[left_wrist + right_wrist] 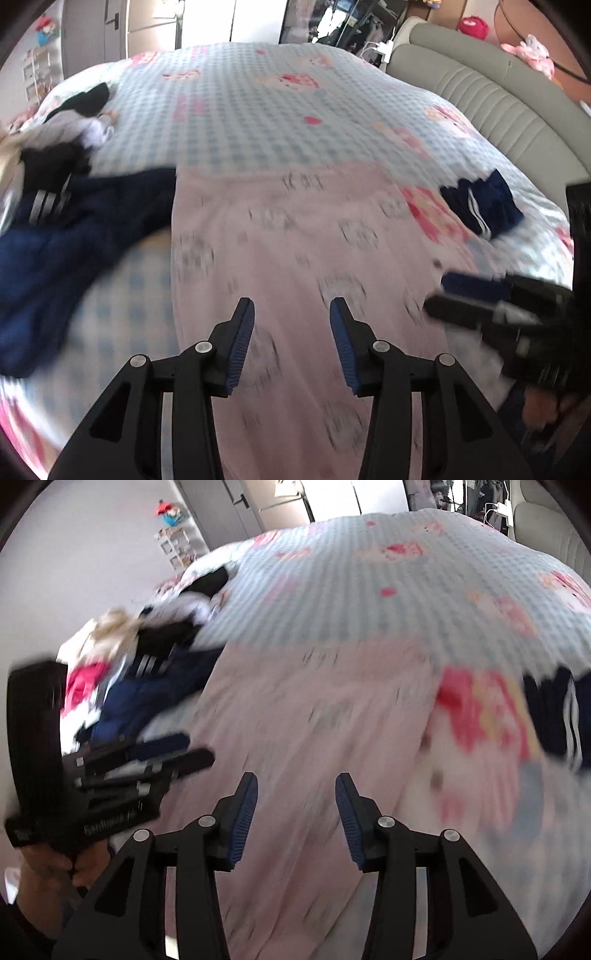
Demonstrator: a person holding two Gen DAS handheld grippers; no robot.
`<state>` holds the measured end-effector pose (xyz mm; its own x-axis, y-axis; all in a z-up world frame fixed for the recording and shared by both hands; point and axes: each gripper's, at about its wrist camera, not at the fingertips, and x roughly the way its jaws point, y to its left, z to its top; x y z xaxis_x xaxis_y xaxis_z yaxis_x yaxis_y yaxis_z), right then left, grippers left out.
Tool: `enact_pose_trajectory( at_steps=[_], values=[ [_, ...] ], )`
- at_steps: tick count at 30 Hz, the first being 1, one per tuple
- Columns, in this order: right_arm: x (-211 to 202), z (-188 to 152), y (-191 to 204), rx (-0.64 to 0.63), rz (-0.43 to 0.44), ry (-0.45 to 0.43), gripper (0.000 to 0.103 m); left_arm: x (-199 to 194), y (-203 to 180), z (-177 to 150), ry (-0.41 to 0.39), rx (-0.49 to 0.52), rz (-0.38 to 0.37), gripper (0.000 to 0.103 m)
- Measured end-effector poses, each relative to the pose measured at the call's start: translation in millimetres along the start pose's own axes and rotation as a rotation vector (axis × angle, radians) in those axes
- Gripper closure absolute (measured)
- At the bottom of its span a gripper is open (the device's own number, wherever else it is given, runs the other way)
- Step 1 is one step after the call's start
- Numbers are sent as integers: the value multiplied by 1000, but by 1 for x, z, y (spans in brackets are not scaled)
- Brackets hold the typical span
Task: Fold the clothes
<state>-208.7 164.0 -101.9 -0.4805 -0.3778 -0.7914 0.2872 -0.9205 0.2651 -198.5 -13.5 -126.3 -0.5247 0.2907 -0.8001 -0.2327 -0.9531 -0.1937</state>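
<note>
Left wrist view: left gripper [291, 306] spread wide, blue-padded fingers [243, 343] apart and holding nothing, poised above a pale pink printed garment [295, 229] laid flat down the middle of the bed. Underneath, a blue-checked bedspread [258, 118] with pink cartoon prints. To the left, a navy garment with white stripes [66, 236] touching the pink garment's left edge, and farther left a jumbled pile of clothes [66, 125] — dark, white and cream. On the right, apart from the pink garment, a small folded navy piece with white stripes [484, 206]. Beyond it, a grey padded headboard [491, 92]. At the near right, blurred, the right gripper [439, 295] low over the pink garment's right edge. Right wrist view: right gripper [297, 786] likewise spread, nothing between its pads, above the same pink garment [314, 731]. At the left, blurred, the left gripper [195, 749] held by a hand [55, 867], fingers close beside each other in this view. Behind it the clothes pile [122, 653], with a bright pink piece [83, 686] showing. Folded navy piece [557, 716] at the far right edge — blurred.
</note>
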Motion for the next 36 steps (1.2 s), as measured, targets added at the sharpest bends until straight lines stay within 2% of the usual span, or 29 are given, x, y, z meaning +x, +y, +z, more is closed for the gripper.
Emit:
enact_pose_trajectory(
  at_steps=[3,5,7,8,11,14,16,18,21,24,26,28,31,34,36],
  values=[
    [7,-38,14,16,-19,53,57,10,-4,-27,91,-15,28,58],
    [15,-60,22,-2,-74,89,57,12,-8,-43,142,2,68,59],
    [11,-67,23,12,-64,78,57,-2,-10,-55,132,27,105,59],
    [9,-71,23,19,-58,72,57,-16,-9,-60,104,18,101,59],
    [3,-82,25,41,-39,54,57,-47,4,-72,23,-90,39,58],
    [-2,-93,26,63,-20,36,57,-33,2,-82,62,-130,-13,58],
    [-6,-100,27,78,-8,24,57,-21,-5,-92,108,-101,34,58],
    [5,-108,28,58,-45,61,57,-17,-9,-95,136,-77,93,58],
    [-6,-112,22,58,-64,60,57,-36,-3,-96,93,-104,114,56],
    [-26,-110,15,102,-51,-9,56,-52,-1,-97,22,-135,52,57],
    [-24,-112,18,120,0,-11,56,-46,-4,-104,46,-135,46,57],
    [-16,-117,23,115,13,12,56,-40,-7,-111,69,-135,39,57],
    [-9,-127,23,107,-33,48,57,-34,-9,-120,95,-146,26,57],
    [-20,-131,11,161,-30,21,56,-48,7,-120,56,-229,-9,57],
    [-26,-131,5,202,-2,-10,56,-49,8,-121,55,-233,-7,57]
  ],
)
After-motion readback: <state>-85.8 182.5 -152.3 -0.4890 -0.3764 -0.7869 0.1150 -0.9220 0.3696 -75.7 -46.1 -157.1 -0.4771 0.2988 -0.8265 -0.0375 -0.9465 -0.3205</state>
